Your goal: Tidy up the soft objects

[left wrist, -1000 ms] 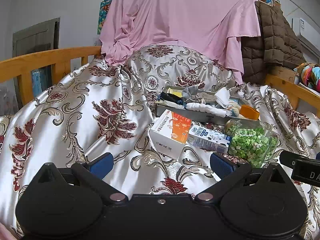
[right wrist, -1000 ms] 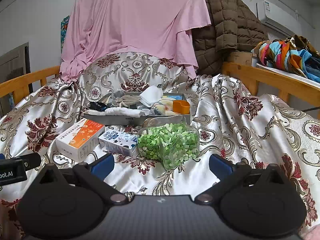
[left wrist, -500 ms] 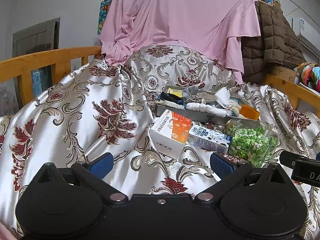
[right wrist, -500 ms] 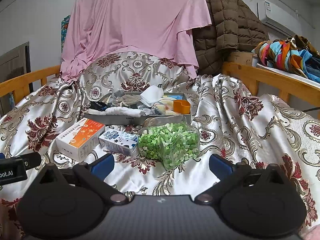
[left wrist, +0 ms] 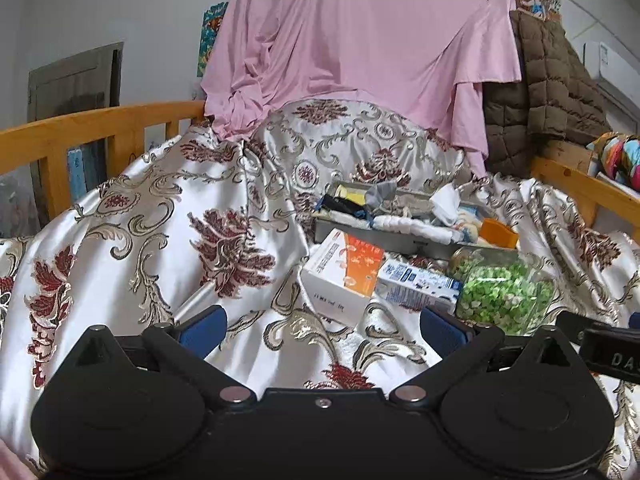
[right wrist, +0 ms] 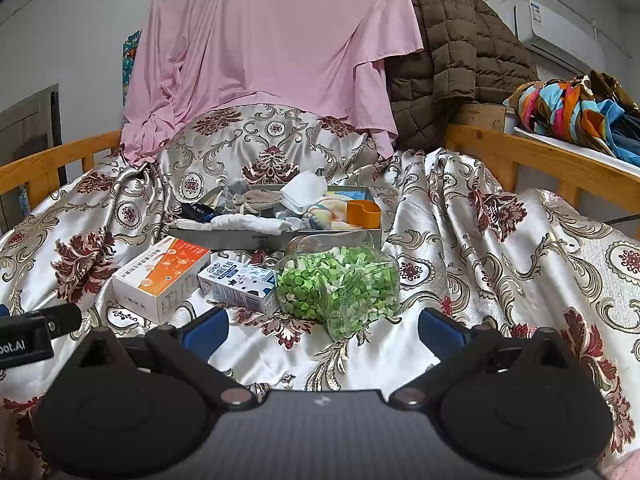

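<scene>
Jar (right wrist: 340,284) and boxes (right wrist: 162,278) (blocking tray (right wrist: 272,236))

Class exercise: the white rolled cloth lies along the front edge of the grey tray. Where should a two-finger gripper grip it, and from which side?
Grip the white rolled cloth near its middle, coming from above with the fingers across its narrow width. It lies long and low against the front wall of the grey tray, so a frontal approach would likely hit that wall. Both grippers are open and empty.

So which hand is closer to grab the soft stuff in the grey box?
Probably the right gripper: the grey tray of cloths lies straight ahead of its open fingers. For the left gripper it sits off to the right.
</scene>
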Tool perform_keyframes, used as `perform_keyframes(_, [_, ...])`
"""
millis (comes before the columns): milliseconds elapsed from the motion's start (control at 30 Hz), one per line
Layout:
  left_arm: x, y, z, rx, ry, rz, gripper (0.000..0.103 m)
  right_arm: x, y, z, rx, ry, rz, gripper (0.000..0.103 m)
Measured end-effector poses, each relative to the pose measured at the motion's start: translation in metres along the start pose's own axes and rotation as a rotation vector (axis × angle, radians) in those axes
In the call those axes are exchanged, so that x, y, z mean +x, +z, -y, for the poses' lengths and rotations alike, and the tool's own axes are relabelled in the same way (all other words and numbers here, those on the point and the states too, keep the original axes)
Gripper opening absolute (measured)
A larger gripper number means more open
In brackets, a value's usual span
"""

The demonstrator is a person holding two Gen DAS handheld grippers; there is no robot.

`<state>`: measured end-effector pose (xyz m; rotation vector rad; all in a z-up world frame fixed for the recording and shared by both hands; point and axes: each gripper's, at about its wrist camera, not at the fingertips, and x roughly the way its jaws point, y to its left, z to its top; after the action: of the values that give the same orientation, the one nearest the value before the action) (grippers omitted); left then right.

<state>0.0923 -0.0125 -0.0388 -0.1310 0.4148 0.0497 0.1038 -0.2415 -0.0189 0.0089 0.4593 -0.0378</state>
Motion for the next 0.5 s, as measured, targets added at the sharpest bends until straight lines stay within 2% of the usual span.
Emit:
perform_keyframes(167, [-0.0031, 0.0000, 0.0008, 0.014, 0.012, 0.006, 0.102, 0.0000, -0.0001, 0.0001, 0.000, 0.000, 0.000, 0.103])
perform_keyframes(500, [-0.0084, 0.0029, -0.0002, 0.007, -0.016, 0.016, 0.102, 0.0000, -0.0002, -0.0001, -0.001, 0.000, 0.000, 0.103])
